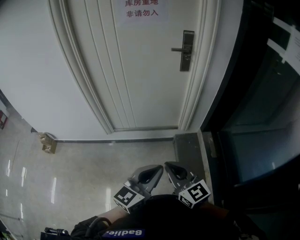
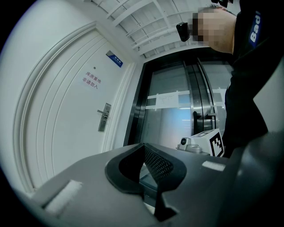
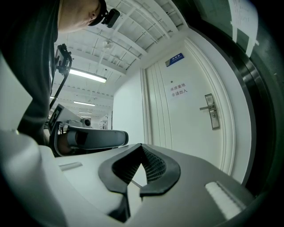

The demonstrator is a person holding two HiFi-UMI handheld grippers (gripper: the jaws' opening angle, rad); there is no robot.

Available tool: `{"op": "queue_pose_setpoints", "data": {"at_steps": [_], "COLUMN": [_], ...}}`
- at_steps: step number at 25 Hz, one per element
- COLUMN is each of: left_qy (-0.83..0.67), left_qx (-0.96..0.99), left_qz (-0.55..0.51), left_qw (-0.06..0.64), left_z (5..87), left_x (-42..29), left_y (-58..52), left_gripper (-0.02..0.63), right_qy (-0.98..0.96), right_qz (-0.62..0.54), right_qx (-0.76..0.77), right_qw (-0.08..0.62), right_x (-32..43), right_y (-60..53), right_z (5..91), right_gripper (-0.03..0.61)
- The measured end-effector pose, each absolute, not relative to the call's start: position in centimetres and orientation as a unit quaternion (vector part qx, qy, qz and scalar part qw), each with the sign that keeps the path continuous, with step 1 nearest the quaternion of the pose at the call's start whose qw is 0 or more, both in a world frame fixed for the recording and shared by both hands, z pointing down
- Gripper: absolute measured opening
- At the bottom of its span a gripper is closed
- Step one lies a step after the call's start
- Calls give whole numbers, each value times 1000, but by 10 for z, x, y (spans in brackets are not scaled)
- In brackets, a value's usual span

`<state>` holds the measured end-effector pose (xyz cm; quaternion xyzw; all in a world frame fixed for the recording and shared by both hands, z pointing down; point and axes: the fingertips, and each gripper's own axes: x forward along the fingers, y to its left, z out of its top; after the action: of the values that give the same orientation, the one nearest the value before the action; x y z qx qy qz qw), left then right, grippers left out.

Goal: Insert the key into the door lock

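Observation:
The white door (image 1: 140, 70) stands closed ahead, with its metal handle and lock plate (image 1: 186, 50) at the right side; the lock plate (image 2: 104, 117) shows far off in the left gripper view, and the lock plate (image 3: 213, 113) likewise in the right gripper view. My left gripper (image 1: 158, 168) and right gripper (image 1: 168, 165) are held low, close to the body, side by side, well back from the door. The left gripper (image 2: 143, 146) has its jaws closed with nothing between them. The right gripper (image 3: 142, 146) is shut too; a thin pale sliver shows behind its pads, and I cannot tell what it is. No key is plainly visible.
A dark-framed glass door (image 1: 253, 117) runs along the right. A red-lettered sign (image 1: 140, 9) hangs on the white door. A small brown object (image 1: 48, 142) sits on the glossy tile floor by the left wall. A grey floor panel (image 1: 187, 147) lies before the door's right corner.

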<state>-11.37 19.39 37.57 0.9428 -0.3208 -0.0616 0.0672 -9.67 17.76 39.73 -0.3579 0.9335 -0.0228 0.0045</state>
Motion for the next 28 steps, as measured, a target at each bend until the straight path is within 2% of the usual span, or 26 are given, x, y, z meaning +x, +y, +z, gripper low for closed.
{"op": "queue_pose_setpoints", "data": {"at_steps": [28], "left_qy": [-323], "left_qx": [941], "left_qz": [-62], "left_qw": [78], "left_z": [381], "left_x": [-119], "left_y": [195], "left_gripper": [20], "right_qy": [934], "right_qz": [-33], "right_qx": [-355], "right_qw": [1], "right_x": [-104], "right_y": [180], "right_z": [401], "right_gripper": [3]}}
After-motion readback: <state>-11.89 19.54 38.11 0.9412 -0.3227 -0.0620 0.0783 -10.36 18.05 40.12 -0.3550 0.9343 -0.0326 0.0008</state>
